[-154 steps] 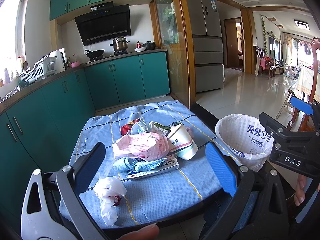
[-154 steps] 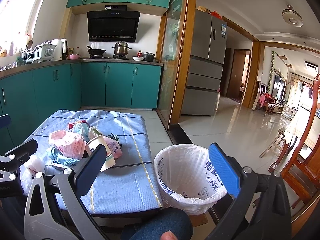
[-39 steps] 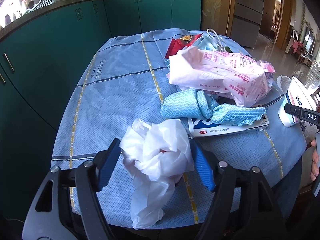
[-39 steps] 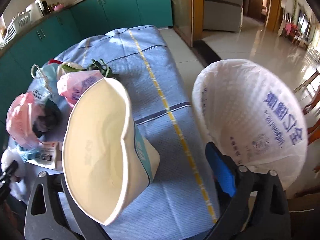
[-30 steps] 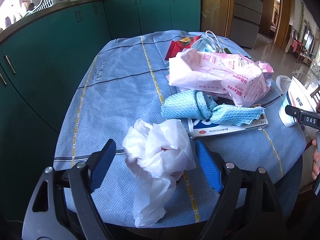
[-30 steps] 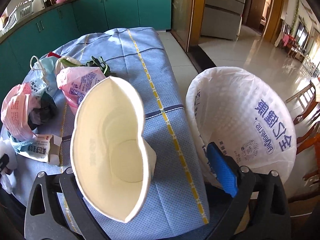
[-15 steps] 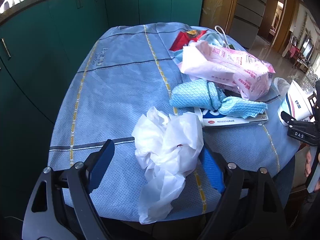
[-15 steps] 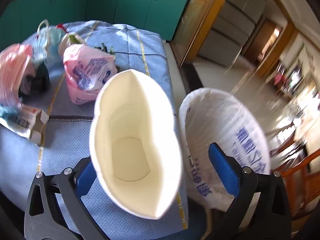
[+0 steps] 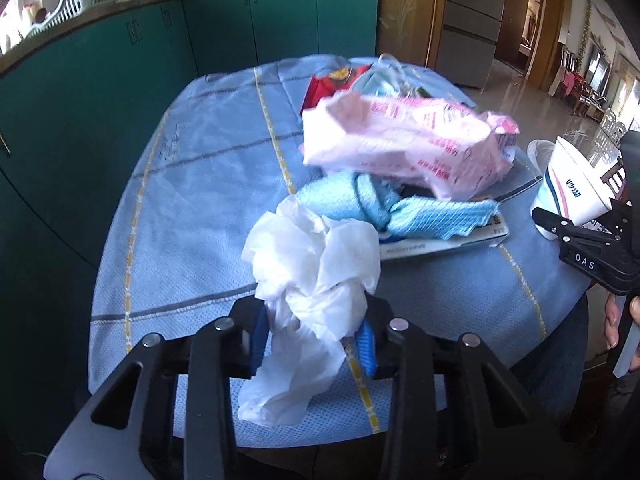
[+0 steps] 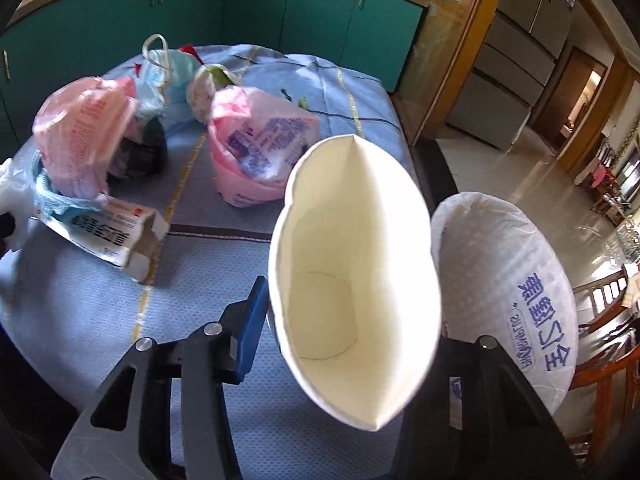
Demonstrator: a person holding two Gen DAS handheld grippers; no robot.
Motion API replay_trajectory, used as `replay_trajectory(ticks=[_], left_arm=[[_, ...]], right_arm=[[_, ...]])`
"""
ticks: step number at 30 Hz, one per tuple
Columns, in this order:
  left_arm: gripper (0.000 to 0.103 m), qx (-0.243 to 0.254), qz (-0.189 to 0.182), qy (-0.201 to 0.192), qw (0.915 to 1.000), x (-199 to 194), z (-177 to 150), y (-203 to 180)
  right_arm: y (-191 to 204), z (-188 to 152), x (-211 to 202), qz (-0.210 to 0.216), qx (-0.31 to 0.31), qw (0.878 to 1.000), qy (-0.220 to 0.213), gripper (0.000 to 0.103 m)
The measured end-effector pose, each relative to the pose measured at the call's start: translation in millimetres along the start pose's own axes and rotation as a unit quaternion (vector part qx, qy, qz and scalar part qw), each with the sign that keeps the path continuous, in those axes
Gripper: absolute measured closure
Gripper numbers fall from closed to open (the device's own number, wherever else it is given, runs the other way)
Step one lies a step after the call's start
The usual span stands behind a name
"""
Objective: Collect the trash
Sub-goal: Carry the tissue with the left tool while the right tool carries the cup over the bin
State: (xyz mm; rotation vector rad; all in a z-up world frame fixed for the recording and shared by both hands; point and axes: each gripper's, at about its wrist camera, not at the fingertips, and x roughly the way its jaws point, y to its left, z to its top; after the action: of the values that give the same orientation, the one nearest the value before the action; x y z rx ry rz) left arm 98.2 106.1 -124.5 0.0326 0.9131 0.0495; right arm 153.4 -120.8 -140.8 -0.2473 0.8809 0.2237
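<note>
Left wrist view: the left gripper [image 9: 314,338] points down at a table draped in a blue tablecloth [image 9: 192,184]. Its jaws have just been closing and now pinch a crumpled white plastic bag [image 9: 316,276] between the blue pads [image 9: 366,344]; the upper part of the bag bulges ahead of the fingers and a loose tail hangs below them, over the near edge of the cloth. Just beyond the bag lies a knotted blue mesh cloth [image 9: 384,204] on top of a flat printed carton [image 9: 444,242]. Farther ahead sits a pink plastic package [image 9: 404,140], with a red wrapper [image 9: 324,84] behind it. To the right of the claw, the right gripper [image 9: 576,240] appears from the side, carrying the paper cup [image 9: 570,190]; fingers of the person's hand [image 9: 616,320] show below it.

Right wrist view: the right gripper [image 10: 352,332] has also just been closing and is clenched on the paper cup [image 10: 352,280], whose rim is squashed into a pointed oval; the cup mouth faces the camera. The left pad [image 10: 252,328] presses the cup wall; the right pad is hidden behind the cup. Immediately to the right of the claw stands the bin with a white liner [image 10: 508,280] bearing blue print, beside the table edge. Ahead and to the left of the claw remain a pink bag [image 10: 256,148], the carton [image 10: 116,232] and the pink package [image 10: 80,136]. Teal cabinets [image 10: 240,8] line the background.
</note>
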Motion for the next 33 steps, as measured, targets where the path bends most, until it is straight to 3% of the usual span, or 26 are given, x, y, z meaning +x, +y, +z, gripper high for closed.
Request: replay_trajectory(ticks=[8,16,24,28,30,33], left_arm=[[0.067,0.042,0.037,-0.076,0.9955,-47,24,-28],[0.067,0.085,0.023,-0.119,0.9889,-72,41,-66],[0.067,0.116,0.005,-0.144,0.9827,-80,55,-104],[0.067,0.117,-0.038,-0.167,0.9782,-79,64,-122],[0.067,0.122,-0.061,-0.160,0.9777,-69,73,-135],[0.067,0.116,-0.130,-0.147,0.9738,-49,94,-160]], right_arm=[[5,17,-38,0.008,-0.002,0.999,-0.047,0.056],[-7,17,-63,0.002,0.011,0.997,-0.072,0.056],[-52,3,-76,-0.019,0.054,0.995,-0.085,0.056],[-86,-11,-82,-0.042,0.084,0.992,-0.088,0.056],[-106,-19,-85,-0.056,0.104,0.989,-0.088,0.056],[-152,-34,-89,-0.077,0.154,0.982,-0.079,0.055]])
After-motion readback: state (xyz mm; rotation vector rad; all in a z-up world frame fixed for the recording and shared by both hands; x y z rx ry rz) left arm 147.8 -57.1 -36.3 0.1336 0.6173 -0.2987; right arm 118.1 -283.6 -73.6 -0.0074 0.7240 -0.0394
